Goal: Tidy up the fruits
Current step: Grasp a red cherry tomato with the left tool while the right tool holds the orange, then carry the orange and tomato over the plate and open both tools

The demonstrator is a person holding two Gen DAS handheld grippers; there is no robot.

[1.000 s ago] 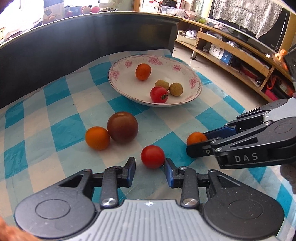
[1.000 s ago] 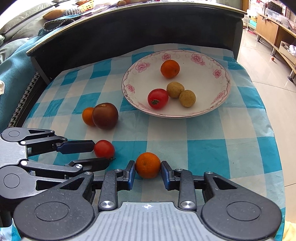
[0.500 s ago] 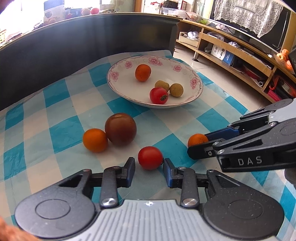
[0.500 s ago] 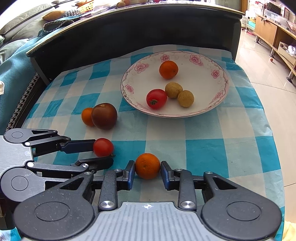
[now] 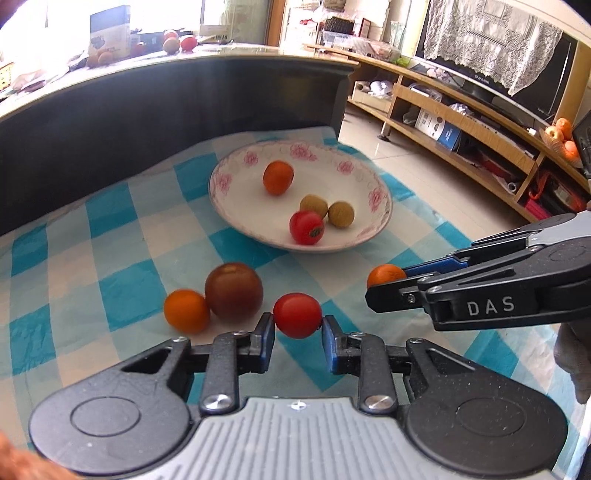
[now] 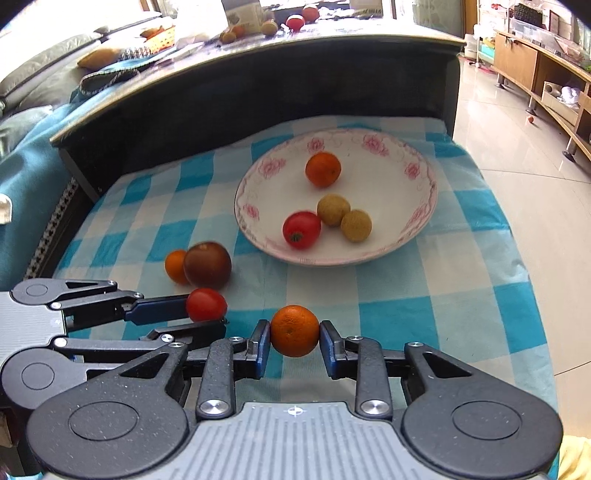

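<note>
The small orange sits half-hidden behind the dark tomato, whose outline is blurred; countertop fruit is too small to identify.

checked cloth, tv — wooden shelving

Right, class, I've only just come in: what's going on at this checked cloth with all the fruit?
A person is sorting fruit with two handheld grippers. The left gripper is shut on a red tomato, and the right gripper is shut on a small orange. The floral plate already holds four fruits. A dark tomato and another orange wait on the cloth, touching each other.
</note>
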